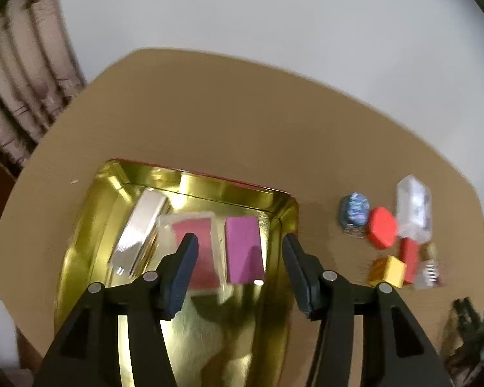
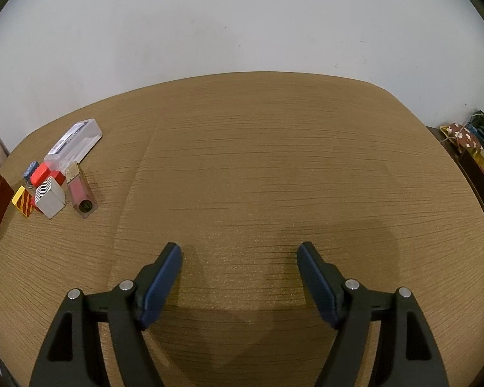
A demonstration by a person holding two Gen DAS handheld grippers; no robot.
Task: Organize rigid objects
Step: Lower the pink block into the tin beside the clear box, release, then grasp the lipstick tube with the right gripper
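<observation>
Tan table bears a gold tin point(image 1: 284, 213) with 3 boxes lengthwise; both tongs gape empty.

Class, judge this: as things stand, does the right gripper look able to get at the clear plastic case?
Probably yes: the right gripper stands open and empty, with bare table between it and the clear plastic case, which lies on the cluster's outer edge.

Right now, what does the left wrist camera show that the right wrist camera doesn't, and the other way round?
Only the left wrist view shows the inside of the gold tin, holding a silver box, a red item in a clear case and a purple block, under the open left claw. Only the right wrist view shows the open right claw over bare table. Both show the clear plastic case, red hexagonal box and yellow striped box.
</observation>
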